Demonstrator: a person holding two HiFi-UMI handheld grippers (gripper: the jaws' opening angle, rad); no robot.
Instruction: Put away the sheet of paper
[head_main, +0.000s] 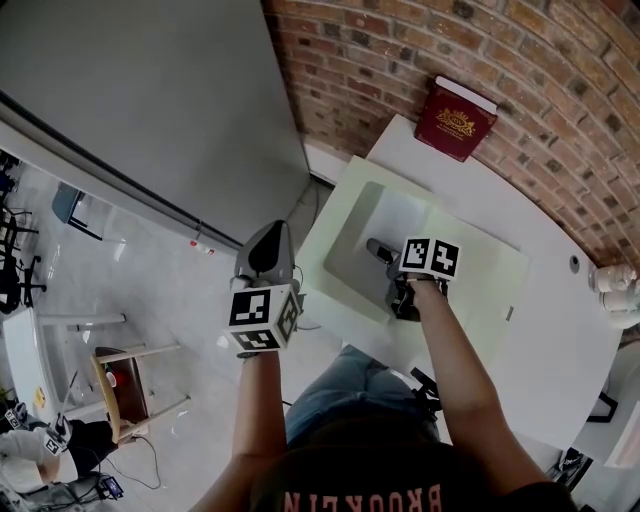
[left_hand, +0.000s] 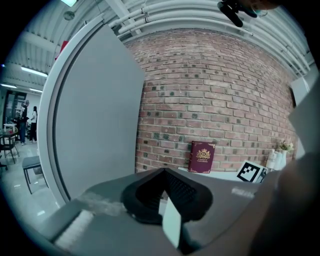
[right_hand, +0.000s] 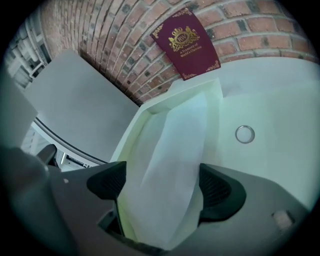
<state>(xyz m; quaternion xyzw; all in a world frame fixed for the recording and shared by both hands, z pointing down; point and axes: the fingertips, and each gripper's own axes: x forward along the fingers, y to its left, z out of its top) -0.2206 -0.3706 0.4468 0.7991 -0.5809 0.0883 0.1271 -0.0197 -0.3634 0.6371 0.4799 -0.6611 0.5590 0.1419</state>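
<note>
right tool (right_hand: 164, 187) agape round white sheet (right_hand: 175, 145); left tool (left_hand: 165, 175) on indistinct pale strip (left_hand: 171, 222)

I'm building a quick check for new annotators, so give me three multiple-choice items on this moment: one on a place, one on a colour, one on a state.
1. Where is the dark red book?
A. Leaning on the brick wall
B. On a chair
C. On the floor

2. What colour is the folder under the sheet?
A. Blue
B. Pale green
C. Black

3. How do the right gripper's jaws stand?
A. Shut, empty
B. Apart, the sheet between them
C. Clamped on the book

Answers:
1 A: it stands propped against the bricks.
2 B: its rim shows pale green round the white sheet.
3 B: the right gripper view shows the pads wide apart with paper running between.
</note>
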